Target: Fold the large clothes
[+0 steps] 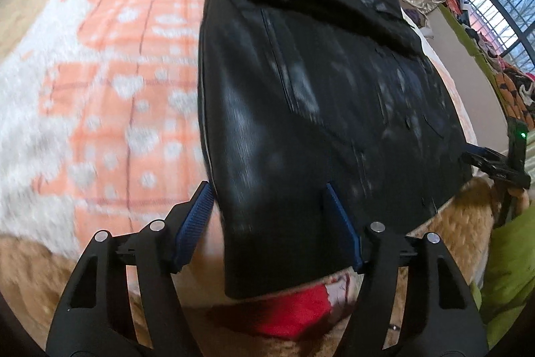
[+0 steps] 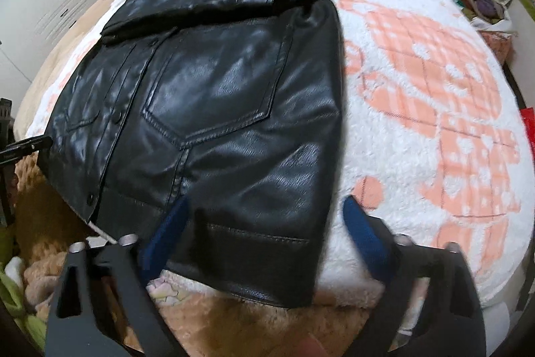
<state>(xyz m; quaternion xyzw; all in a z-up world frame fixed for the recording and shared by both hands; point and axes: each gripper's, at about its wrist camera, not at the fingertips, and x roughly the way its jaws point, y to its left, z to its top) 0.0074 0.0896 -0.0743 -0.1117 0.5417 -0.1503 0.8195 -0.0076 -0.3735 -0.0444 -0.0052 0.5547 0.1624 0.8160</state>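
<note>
As I look through the left wrist camera, the black leather jacket [image 1: 317, 82] lies flat on the bed's white-and-peach fleece blanket [image 1: 100, 82], its long axis running away from me, sleeves folded across the far end. My left tool [image 1: 271, 209] straddles the near left hem corner, jaws apart, pads not pressing.

From the right wrist camera, my right tool [image 2: 267, 223] brackets the near right hem corner, jaws likewise open. Each hand sits at its own corner; I judge the hem gets folded away toward the collar.
</note>
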